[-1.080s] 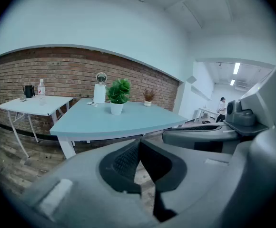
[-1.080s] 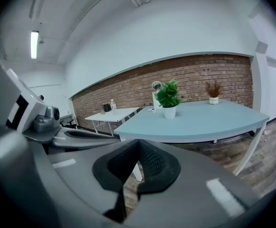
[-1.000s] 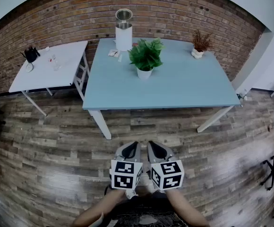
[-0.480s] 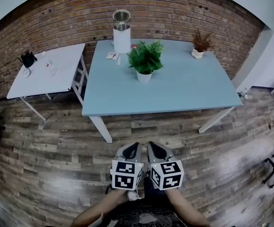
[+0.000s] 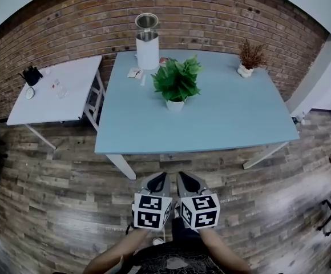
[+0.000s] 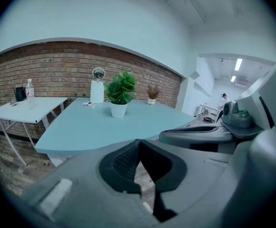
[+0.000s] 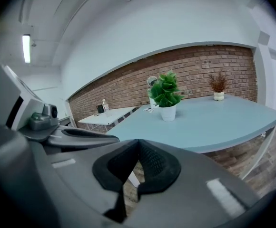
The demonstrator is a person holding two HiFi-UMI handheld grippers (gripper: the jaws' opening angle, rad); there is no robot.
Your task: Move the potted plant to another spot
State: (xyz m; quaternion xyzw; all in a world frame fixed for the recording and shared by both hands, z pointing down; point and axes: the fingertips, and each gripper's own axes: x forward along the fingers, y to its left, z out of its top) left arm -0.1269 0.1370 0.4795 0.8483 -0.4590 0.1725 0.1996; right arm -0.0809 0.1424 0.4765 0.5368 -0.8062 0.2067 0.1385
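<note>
**A:** Where is the potted plant [image 5: 176, 84] to be found?

**B:** It is seen standing upright on the blue table [image 5: 228, 124], toward the far side and just in front of the tall white canister [image 5: 147, 39]. Nothing is held. The left gripper [image 5: 157, 182] and the right gripper [image 5: 188, 181] are both closed on nothing. They are carried side by side above the wooden floor [image 5: 51, 198], well short of the table's near edge.

**A:** What could be spoiled from here?

**B:** If the jaws are not opened before the pot is reached, it could be shoved rather than gripped and knocked over toward the canister. The white pot appears smooth and tapered, though that is hard to judge from this far off, so a pinch placed low might slip. The foliage is broad and looks top-heavy. If only leaves are caught, stems could be torn and the pot left behind. If the pot is lifted at a tilt, soil could be spilled onto the table.
</note>
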